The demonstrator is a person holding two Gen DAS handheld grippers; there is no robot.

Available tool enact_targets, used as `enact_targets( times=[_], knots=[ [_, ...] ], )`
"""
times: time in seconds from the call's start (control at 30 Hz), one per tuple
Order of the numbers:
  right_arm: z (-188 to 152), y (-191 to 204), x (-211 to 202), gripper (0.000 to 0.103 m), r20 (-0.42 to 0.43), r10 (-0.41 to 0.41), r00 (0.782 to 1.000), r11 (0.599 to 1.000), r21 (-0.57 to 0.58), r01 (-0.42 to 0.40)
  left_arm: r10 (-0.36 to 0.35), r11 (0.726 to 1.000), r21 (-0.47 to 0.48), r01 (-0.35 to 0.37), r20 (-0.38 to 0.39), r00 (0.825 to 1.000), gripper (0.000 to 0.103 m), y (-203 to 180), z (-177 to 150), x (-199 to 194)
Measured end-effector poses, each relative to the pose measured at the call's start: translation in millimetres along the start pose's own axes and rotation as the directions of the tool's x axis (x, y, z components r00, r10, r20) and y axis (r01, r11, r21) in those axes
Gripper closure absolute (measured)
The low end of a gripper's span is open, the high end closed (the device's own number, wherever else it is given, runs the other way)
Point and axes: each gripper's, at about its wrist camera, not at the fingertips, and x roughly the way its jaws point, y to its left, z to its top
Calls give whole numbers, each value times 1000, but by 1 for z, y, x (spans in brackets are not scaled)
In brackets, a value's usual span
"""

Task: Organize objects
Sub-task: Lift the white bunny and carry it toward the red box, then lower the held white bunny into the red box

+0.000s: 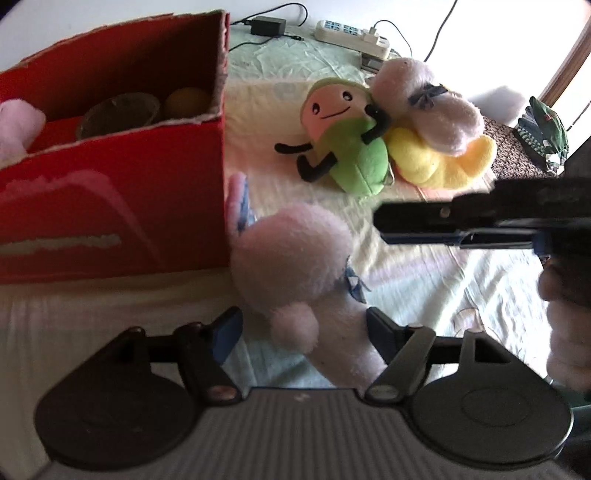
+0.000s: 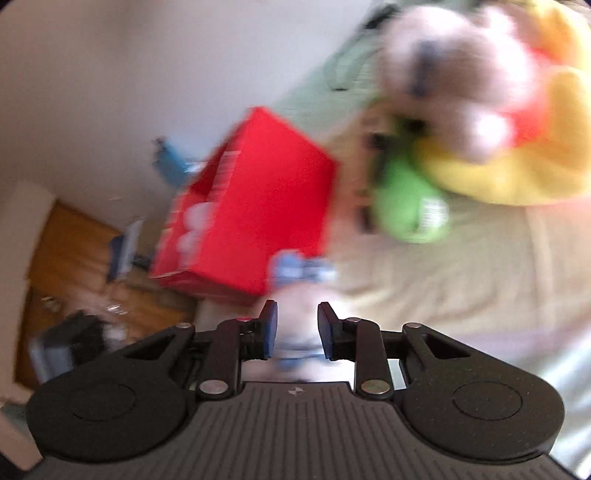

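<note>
A pink plush toy (image 1: pixel 291 254) with a blue ribbon lies on the bedsheet beside the red cardboard box (image 1: pixel 110 206). Its body runs between the fingers of my left gripper (image 1: pixel 303 332), which is open, with clear room at the left pad. My right gripper (image 1: pixel 380 223) hovers level to the right of the toy's head, with nothing between its fingers. In the blurred right wrist view my right gripper (image 2: pixel 297 328) has its jaws a narrow gap apart. The pink toy (image 2: pixel 295 299) shows as a pale blur beyond that gap, with the red box (image 2: pixel 258 206) behind it.
The box holds a dark bowl (image 1: pixel 118 114), an orange ball (image 1: pixel 186 101) and a pink plush (image 1: pixel 14 129). Green (image 1: pixel 351 158), yellow (image 1: pixel 443 162) and pink (image 1: pixel 432 110) plush toys are piled behind. A power strip (image 1: pixel 351 35) and adapter (image 1: pixel 267 26) lie far back. Wooden floor (image 2: pixel 74 251) is past the bed edge.
</note>
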Motion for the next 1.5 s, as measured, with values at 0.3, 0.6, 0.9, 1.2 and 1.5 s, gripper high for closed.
enact_targets(
  times=[0.3,0.6,0.9,1.2,1.5],
  knots=[
    [-6,-23,39,71,-125,43,991,998,40,-39,-81,994,-84,76,-56,995,26,20,-1,6],
    [-14,-8,74,53,-255,138,957,990,15,-138,-40,994,-102,30,-98,994,28,32,-7,11],
    [-20,-1,63,61,-247,148,958,989,25,-147,-14,999,-43,11,-84,996,31,19,-10,5],
    [-30,-3,10,61,-147,71,987,997,2,-72,-63,996,54,66,-51,997,31,-22,-11,2],
    [-37,4,-48,61,11,3,1000,998,-65,-2,-103,984,151,98,31,994,31,-72,-2,-9]
  ],
)
